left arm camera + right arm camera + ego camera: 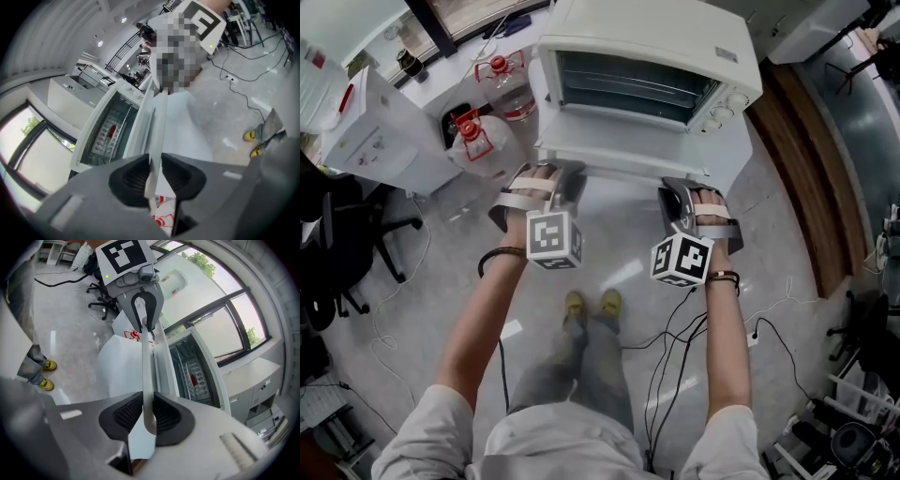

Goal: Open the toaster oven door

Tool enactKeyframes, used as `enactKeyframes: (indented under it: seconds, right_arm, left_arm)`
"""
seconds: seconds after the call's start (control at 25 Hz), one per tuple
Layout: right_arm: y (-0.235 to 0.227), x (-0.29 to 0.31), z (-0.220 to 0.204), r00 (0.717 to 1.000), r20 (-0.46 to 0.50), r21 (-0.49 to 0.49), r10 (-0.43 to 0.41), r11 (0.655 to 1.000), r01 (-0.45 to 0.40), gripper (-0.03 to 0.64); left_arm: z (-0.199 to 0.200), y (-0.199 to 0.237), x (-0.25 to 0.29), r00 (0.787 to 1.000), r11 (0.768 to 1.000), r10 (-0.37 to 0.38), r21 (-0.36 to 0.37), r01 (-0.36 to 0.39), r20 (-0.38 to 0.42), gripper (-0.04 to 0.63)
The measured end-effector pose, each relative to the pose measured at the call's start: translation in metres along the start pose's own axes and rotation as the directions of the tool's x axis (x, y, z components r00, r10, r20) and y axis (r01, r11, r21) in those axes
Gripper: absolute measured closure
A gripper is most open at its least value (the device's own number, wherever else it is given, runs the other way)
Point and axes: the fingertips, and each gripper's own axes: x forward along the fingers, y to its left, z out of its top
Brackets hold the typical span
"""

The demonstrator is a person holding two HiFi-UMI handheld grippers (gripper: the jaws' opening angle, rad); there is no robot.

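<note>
A white toaster oven [647, 66] stands in front of me with its door [619, 161] swung down and its cavity showing. Along the door's front edge runs a pale bar handle [157, 122] [146, 366]. My left gripper [546, 186] is shut on the handle's left end, with both pads pressed on the bar [152, 176]. My right gripper [680, 195] is shut on the handle's right end [147, 413]. Each gripper view shows the other gripper at the far end of the bar. A wire rack [194, 376] lies inside the oven.
The oven sits on a white stand [724, 164]. Two water jugs with red caps [483, 141] and a white box [380, 131] stand at the left, with an office chair [337, 244] nearby. Cables [675, 347] trail on the floor by the person's yellow shoes [591, 305].
</note>
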Motion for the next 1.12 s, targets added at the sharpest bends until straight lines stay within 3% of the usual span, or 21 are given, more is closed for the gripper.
enactKeyframes:
  seconds: [0.44,1.12]
  right_arm:
    - [0.042,0.015,-0.009,1.000,0.012,-0.016,-0.012,1.000,0.012,0.546]
    - [0.097,0.039,-0.022,0.989,0.076,-0.029,-0.123,0.992,0.125,0.541]
  left_arm:
    - [-0.011,-0.040,0.016,0.999,1.000,0.021,0.000,-0.021,-0.028,0.515]
    - [-0.027,-0.094,0.046,0.992,0.993,0.109,0.053,-0.106,-0.061,0.511]
